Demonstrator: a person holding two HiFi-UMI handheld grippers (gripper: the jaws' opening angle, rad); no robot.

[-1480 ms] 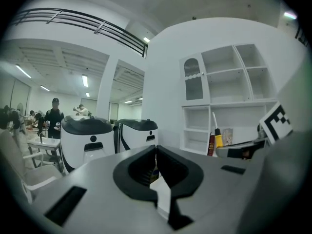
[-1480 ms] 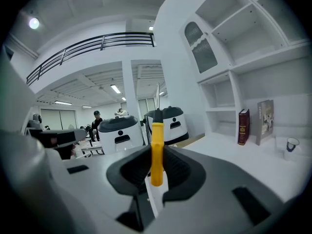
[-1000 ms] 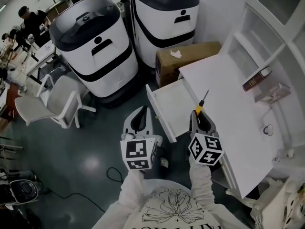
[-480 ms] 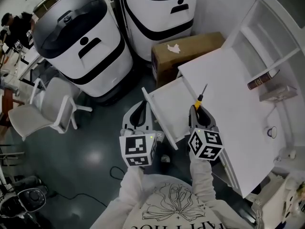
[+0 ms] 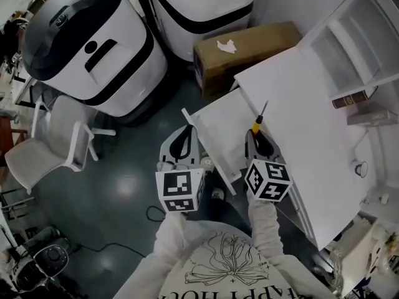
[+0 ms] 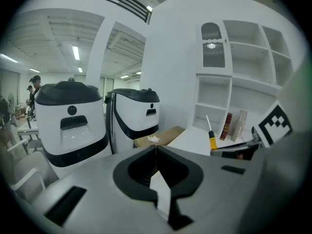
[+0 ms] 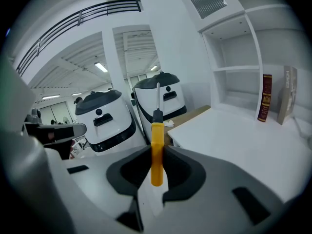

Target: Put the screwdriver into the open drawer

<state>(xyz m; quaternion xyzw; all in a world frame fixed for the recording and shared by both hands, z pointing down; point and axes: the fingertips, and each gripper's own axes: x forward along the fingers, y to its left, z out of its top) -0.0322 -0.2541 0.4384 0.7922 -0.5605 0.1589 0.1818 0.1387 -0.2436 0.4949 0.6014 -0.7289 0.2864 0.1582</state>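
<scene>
Now R gripper (image 5: 257, 139) clamped on screwdriver (image 5: 260, 118) by open drawer (image 5: 215, 126); L gripper (image 5: 184, 133) closed, empty; cardboard box (image 5: 249, 45) behind.

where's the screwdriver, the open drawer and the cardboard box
screwdriver (image 7: 156, 147), right gripper view, on its yellow handle
drawer (image 5: 218, 128), head view, on its bare white floor
cardboard box (image 5: 249, 45), head view, on its top face

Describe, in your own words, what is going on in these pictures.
A person holds a gripper in each hand. The right gripper is clamped on a yellow-handled screwdriver, held by the open drawer of the white desk, not yet inside it. The left gripper is shut and empty, beside the drawer's front.
</scene>
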